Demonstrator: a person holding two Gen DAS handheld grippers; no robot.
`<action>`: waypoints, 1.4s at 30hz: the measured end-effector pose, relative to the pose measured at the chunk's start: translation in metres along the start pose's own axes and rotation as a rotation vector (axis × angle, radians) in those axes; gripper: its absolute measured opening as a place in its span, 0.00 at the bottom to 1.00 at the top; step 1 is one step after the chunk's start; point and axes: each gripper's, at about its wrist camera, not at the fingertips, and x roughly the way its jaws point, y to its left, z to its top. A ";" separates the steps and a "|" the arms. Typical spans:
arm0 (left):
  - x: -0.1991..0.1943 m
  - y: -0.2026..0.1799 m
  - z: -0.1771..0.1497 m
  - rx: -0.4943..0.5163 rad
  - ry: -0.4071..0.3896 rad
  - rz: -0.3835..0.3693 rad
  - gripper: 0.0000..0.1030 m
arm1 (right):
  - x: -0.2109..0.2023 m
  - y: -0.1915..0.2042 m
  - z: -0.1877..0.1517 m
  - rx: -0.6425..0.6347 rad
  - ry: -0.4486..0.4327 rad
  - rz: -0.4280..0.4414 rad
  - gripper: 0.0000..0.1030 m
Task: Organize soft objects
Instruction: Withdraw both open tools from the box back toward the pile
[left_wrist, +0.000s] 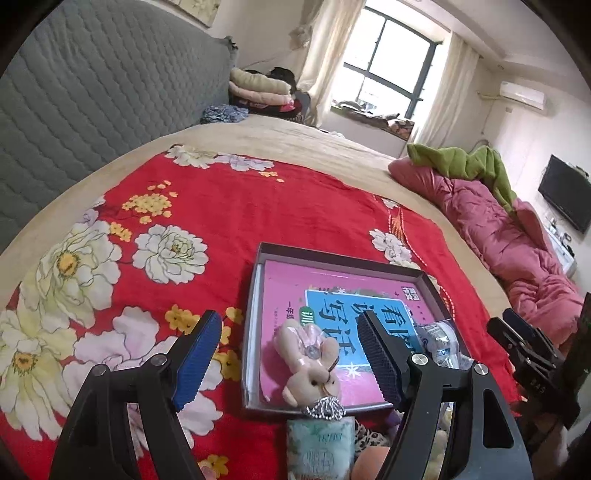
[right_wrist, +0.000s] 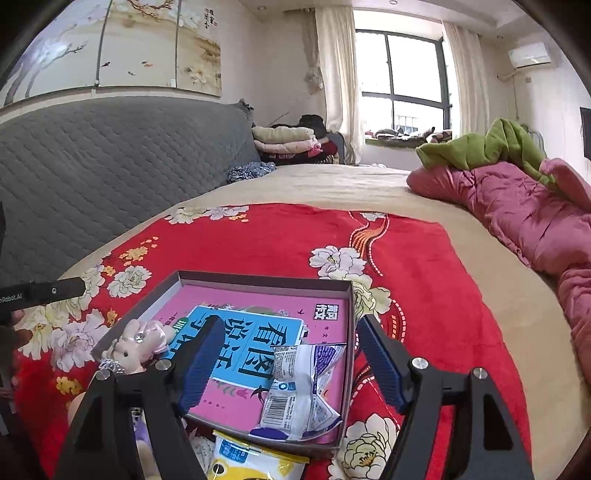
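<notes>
Both grippers, left (left_wrist: 290, 360) and right (right_wrist: 290, 363), are spread wide, holding nothing. Under them a flat box (right_wrist: 258, 277) sits on the red blanket (left_wrist: 258, 206). Inside lie a pink book (right_wrist: 258, 302), a bunny toy (left_wrist: 308, 363) and a crinkly packet (right_wrist: 299, 391).

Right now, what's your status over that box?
Both tongs, left and right, open, empty. Plush bunny and white packet in box. Nothing blocking.

soft things in and beside the shallow box

a pink plush bunny (left_wrist: 308, 363) lies at the box's (left_wrist: 258, 251) near left corner on a pink book (left_wrist: 332, 288); a crumpled white-and-blue packet (right_wrist: 301, 387) lies at the near right corner; a pale green tissue pack (left_wrist: 320, 448) lies just outside the near edge.
</notes>
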 end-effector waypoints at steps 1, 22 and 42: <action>-0.002 0.001 -0.001 -0.009 -0.001 0.001 0.75 | -0.003 0.000 0.000 0.000 -0.005 -0.008 0.72; -0.040 -0.021 -0.040 -0.012 0.020 -0.028 0.75 | -0.061 -0.008 0.001 0.051 -0.084 -0.068 0.72; -0.073 -0.039 -0.065 0.029 0.066 -0.038 0.75 | -0.100 0.001 -0.020 0.068 -0.073 -0.101 0.72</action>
